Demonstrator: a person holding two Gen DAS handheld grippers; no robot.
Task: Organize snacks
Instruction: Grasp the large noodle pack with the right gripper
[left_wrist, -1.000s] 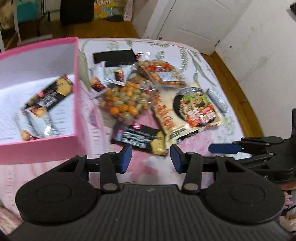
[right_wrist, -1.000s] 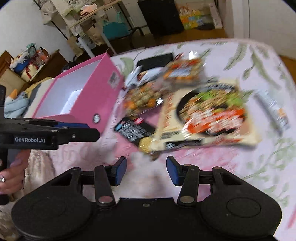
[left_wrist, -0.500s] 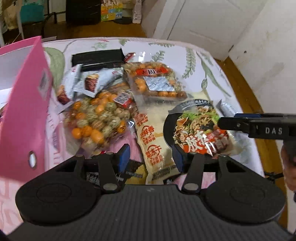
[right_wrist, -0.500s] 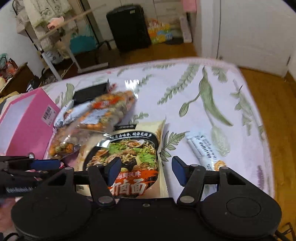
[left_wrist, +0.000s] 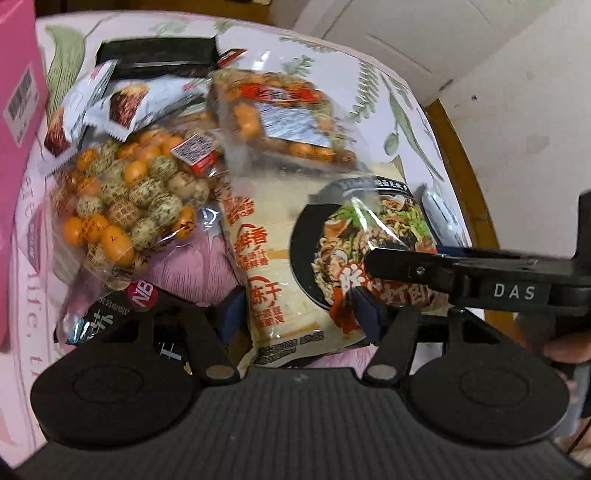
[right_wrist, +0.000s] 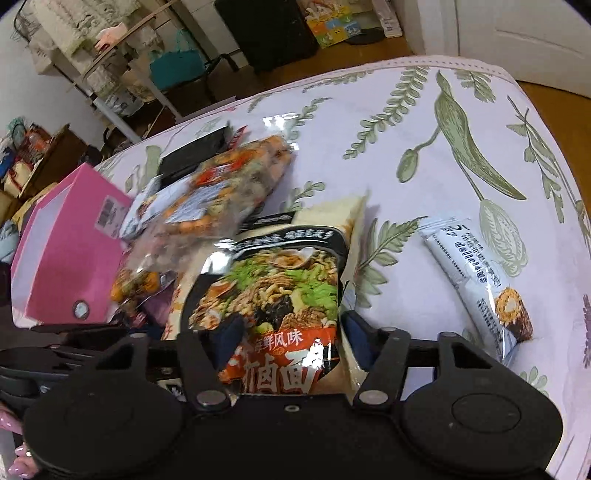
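- The bed (right_wrist: 461, 122), spread with a leaf-print sheet, carries the whole heap of snacks; the pink box (right_wrist: 62, 254) stands at its left edge, beside the heap.
- The noodle packet (right_wrist: 284, 295), the biggest snack, lies flat near the middle, and both tools are at its near edge.
- The right tool (right_wrist: 291, 339) is wide open with the packet's lower end between its jaws, gripping nothing yet; the left tool (left_wrist: 299, 314) is also open and empty, straddling the same packet's cream-coloured side.
- Judging by this, the step in hand is picking up the noodle packet; the next move calls for closing on its thin edge and lifting it clear of the bags overlapping its top.
- Half a second ago both tools were farther back; they have since closed in on the packet.
- A bag of round crackers (left_wrist: 125, 199) and a small white bar (right_wrist: 476, 284) lie to either side.
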